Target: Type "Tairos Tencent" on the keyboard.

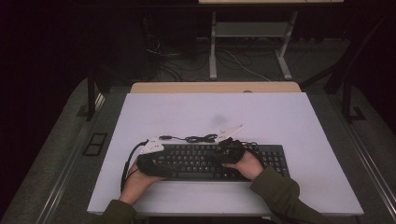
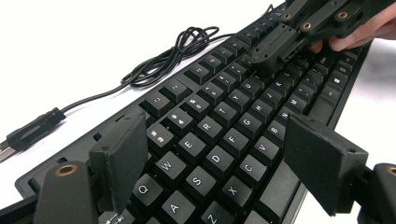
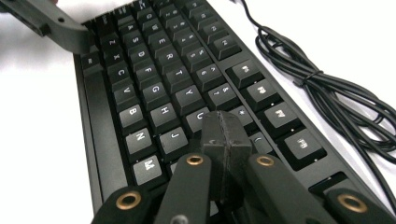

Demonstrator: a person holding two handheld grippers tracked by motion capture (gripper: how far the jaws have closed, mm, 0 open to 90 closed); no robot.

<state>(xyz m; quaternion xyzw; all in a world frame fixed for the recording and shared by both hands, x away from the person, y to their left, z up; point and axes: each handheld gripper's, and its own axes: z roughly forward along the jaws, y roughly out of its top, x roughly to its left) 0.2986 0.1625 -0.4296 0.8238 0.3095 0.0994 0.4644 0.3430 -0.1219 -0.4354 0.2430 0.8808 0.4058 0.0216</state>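
Sleeves and hands enter at the near edge of the high view; each hand holds a claw over the keyboard [image 1: 205,161]. Left claw [image 1: 150,161] sits over the keyboard's left end, jaws spread; in the left gripper view [image 2: 212,154] the two pads stand apart above the Q-W-A-S to C-V keys, with nothing pinched between them. Right claw [image 1: 230,151] sits right of the keyboard's centre, jaws pressed together; in the right gripper view [image 3: 224,135] the joined tip rests at the keys right of J and U, contact with a key not resolvable. Keyboard is black, lies flat on the white worktop [image 1: 187,112], near its front edge, long side parallel to that edge. Its cable [image 1: 196,138] lies in a loose bundle on the worktop just behind the keyboard, plug [image 2: 30,130] free.
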